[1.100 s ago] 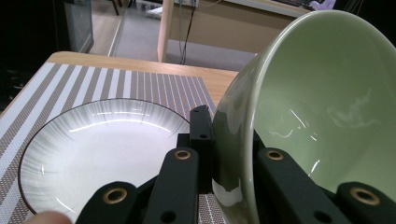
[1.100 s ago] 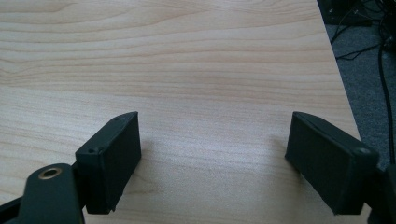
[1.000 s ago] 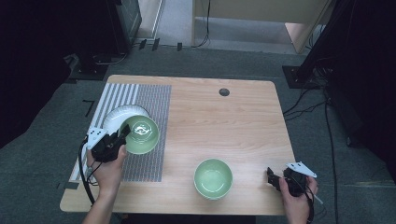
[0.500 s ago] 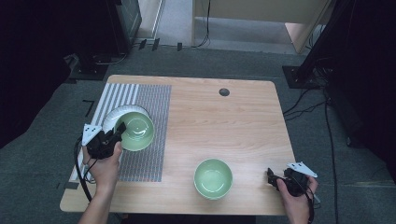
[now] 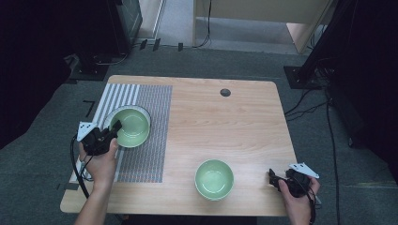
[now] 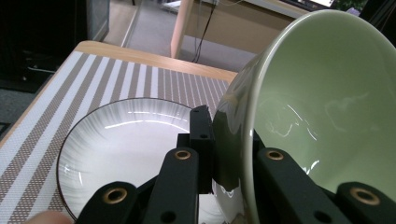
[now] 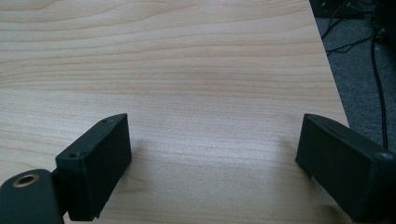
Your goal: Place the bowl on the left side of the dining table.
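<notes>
Rim of a green bowl [image 6: 327, 107] is clamped between the jaws of the left claw [image 6: 229, 154], tilted above a white plate [image 6: 135, 140] partly hidden behind them. Beneath the gaping, empty right claw [image 7: 212, 154], bare desk [image 7: 196, 60] is seen.

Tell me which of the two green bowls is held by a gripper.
The green bowl over the striped mat, above the white plate: the left gripper clamps its rim. The other green bowl stands free near the table's front edge.
</notes>
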Action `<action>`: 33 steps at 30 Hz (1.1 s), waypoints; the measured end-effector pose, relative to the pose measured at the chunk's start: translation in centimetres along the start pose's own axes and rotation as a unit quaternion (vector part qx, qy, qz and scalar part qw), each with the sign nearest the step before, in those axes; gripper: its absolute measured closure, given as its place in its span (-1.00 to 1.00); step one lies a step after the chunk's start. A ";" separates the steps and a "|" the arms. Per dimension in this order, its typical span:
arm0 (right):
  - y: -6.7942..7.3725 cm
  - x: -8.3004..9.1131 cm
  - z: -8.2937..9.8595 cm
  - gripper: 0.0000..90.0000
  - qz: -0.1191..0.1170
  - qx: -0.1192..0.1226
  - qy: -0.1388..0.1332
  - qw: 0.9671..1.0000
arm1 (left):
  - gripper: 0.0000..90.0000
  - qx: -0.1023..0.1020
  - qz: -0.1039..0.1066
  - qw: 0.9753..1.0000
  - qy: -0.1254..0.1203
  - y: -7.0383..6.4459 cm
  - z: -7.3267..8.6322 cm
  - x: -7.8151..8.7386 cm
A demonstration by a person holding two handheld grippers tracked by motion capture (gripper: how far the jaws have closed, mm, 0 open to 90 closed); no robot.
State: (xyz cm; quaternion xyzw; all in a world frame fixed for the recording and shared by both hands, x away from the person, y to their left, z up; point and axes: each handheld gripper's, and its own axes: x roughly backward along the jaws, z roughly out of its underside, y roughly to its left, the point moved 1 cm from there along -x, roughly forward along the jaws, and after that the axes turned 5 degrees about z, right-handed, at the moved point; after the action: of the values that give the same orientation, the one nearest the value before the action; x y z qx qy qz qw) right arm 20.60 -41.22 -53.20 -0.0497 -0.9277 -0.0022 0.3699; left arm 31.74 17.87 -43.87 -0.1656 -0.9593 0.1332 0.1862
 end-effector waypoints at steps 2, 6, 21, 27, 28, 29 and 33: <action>0.0 0.0 0.0 -0.78 0.000 0.000 0.000 1.000 | 0.85 0.001 -0.003 1.000 0.002 0.2 -0.1 -0.2; 0.0 0.0 0.0 -0.78 0.000 0.000 -0.001 1.000 | 0.84 0.001 -0.012 1.000 0.003 0.7 -0.2 -0.3; 0.0 0.0 0.0 -0.78 0.000 0.000 -0.001 1.000 | 0.84 0.006 -0.034 0.999 0.007 2.9 0.1 -0.5; 0.0 0.0 0.0 -0.78 0.000 0.000 -0.001 1.000 | 0.84 0.017 -0.043 0.999 0.011 4.0 0.1 -0.6; 0.0 0.0 0.0 -0.78 0.000 0.000 0.000 1.000 | 0.84 0.016 -0.044 0.999 0.012 4.2 0.0 -0.7; 0.0 0.0 0.0 -0.78 0.000 0.000 -0.001 1.000 | 0.84 0.016 -0.046 0.999 0.011 4.3 -0.1 -0.8; 0.0 0.0 0.0 -0.78 0.000 0.000 -0.001 1.000 | 0.84 0.022 -0.051 0.998 0.015 4.9 -0.2 -1.1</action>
State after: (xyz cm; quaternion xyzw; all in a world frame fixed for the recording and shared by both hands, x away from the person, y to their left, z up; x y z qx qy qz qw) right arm 20.60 -41.22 -53.21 -0.0494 -0.9280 -0.0023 0.3693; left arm 34.05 21.94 -45.61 -0.1141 -0.9603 0.1425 0.2108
